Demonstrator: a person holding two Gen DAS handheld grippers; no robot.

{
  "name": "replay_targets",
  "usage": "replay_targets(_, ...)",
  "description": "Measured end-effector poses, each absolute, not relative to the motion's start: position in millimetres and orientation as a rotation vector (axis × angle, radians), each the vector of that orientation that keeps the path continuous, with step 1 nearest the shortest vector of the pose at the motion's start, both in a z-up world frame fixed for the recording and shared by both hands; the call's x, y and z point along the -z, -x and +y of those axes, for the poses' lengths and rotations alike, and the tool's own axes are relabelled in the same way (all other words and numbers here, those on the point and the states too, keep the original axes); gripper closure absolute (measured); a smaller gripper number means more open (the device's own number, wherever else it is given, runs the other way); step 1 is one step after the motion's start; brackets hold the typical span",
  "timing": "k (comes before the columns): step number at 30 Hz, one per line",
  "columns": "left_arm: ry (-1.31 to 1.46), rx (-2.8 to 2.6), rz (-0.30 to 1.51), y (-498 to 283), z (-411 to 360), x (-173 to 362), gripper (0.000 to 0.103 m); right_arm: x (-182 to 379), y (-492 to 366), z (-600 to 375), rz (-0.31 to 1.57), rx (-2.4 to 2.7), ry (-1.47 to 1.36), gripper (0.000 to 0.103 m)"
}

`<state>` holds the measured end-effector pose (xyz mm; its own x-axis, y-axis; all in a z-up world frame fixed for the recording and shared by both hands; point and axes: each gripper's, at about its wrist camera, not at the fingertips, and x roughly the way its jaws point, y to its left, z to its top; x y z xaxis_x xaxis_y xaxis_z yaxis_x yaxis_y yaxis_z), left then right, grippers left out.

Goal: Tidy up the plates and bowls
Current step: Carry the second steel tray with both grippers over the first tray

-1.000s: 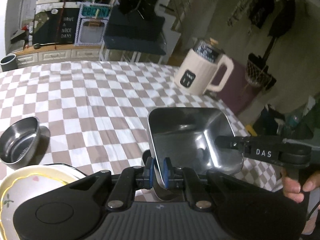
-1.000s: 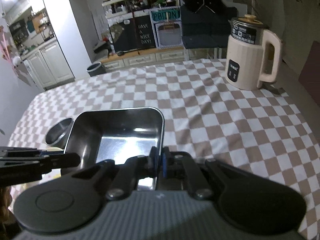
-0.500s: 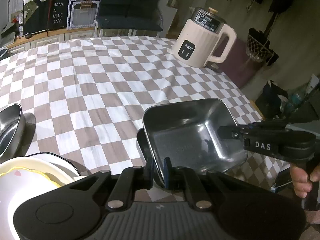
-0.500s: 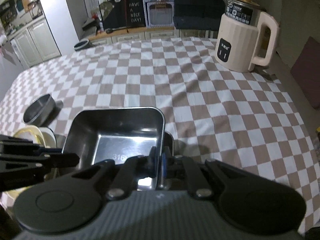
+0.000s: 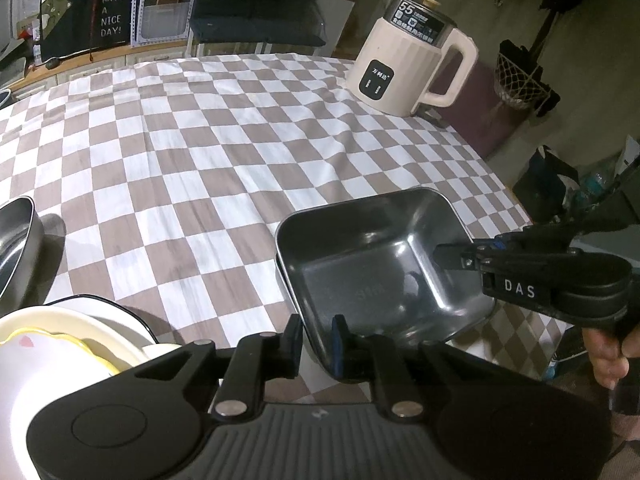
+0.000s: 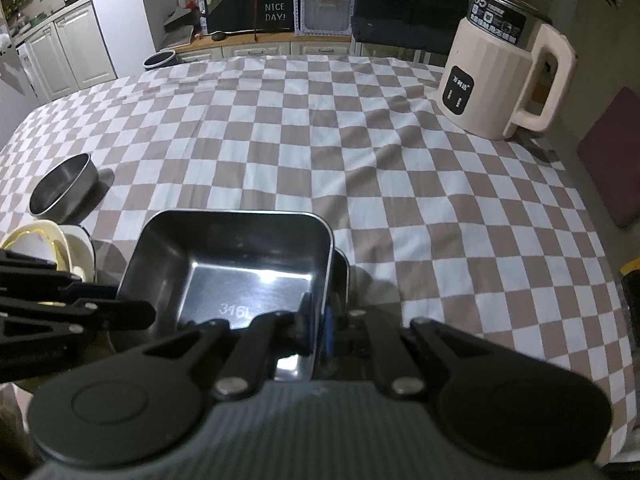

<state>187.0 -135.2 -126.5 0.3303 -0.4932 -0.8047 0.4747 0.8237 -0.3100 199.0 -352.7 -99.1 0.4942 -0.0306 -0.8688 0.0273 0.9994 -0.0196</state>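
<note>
Left wrist view: kettle (image 5: 408, 60), round bowl (image 5: 16, 236), plate stack (image 5: 60, 344) on bench (image 5: 200, 152). Left gripper (image 5: 316, 340) jaws just opening, astride steel tray (image 5: 376, 276) rim; right gripper (image 6: 316, 322) jaws clenched on tray, tray level.

A home kitchen: white cabinets (image 6: 60, 56), an electric kettle (image 6: 500, 76), a table under checkered cloth (image 6: 320, 140).

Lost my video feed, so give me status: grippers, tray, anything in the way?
Left gripper jaws just opening, steel tray wall between them. Right gripper shut on opposite wall. Tray sits in second tray. Nothing blocking.
</note>
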Motion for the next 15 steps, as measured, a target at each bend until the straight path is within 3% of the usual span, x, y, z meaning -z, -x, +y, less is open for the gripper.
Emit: replay_targets(15,0.031,0.620,1.088,-194.9,-143.0,137.3,0.087,107.8,-207.0,-353.6,1.074,0.054,0.055,0.096)
